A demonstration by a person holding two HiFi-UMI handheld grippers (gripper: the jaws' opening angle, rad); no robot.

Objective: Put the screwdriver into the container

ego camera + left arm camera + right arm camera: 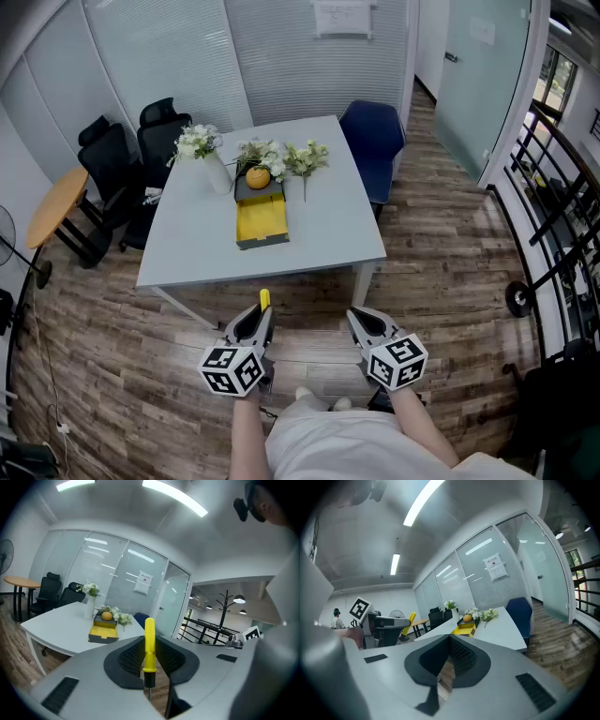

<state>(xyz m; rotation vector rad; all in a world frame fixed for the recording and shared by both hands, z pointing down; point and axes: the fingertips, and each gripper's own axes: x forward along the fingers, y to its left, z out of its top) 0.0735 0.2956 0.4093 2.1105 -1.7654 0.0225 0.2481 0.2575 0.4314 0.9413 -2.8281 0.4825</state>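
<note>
A yellow-handled screwdriver (149, 645) stands upright between the pads of my left gripper (150, 654), which is shut on it; its handle tip (264, 299) pokes out ahead of that gripper (260, 319) in the head view. The container (261, 225) is a grey box with a yellow inside, lying on the white table (328, 234) beyond both grippers. It also shows in the left gripper view (102, 633) and the right gripper view (466, 630). My right gripper (360, 321) hangs beside the left one over the floor, its jaws (448, 641) shut with nothing in them.
An orange (258, 176) sits at the container's far end, among white flowers and a vase (216, 169). A blue chair (372, 141) stands at the table's far right, black chairs (117, 155) and a round wooden table (56, 202) at the left. A black railing (553, 216) runs along the right.
</note>
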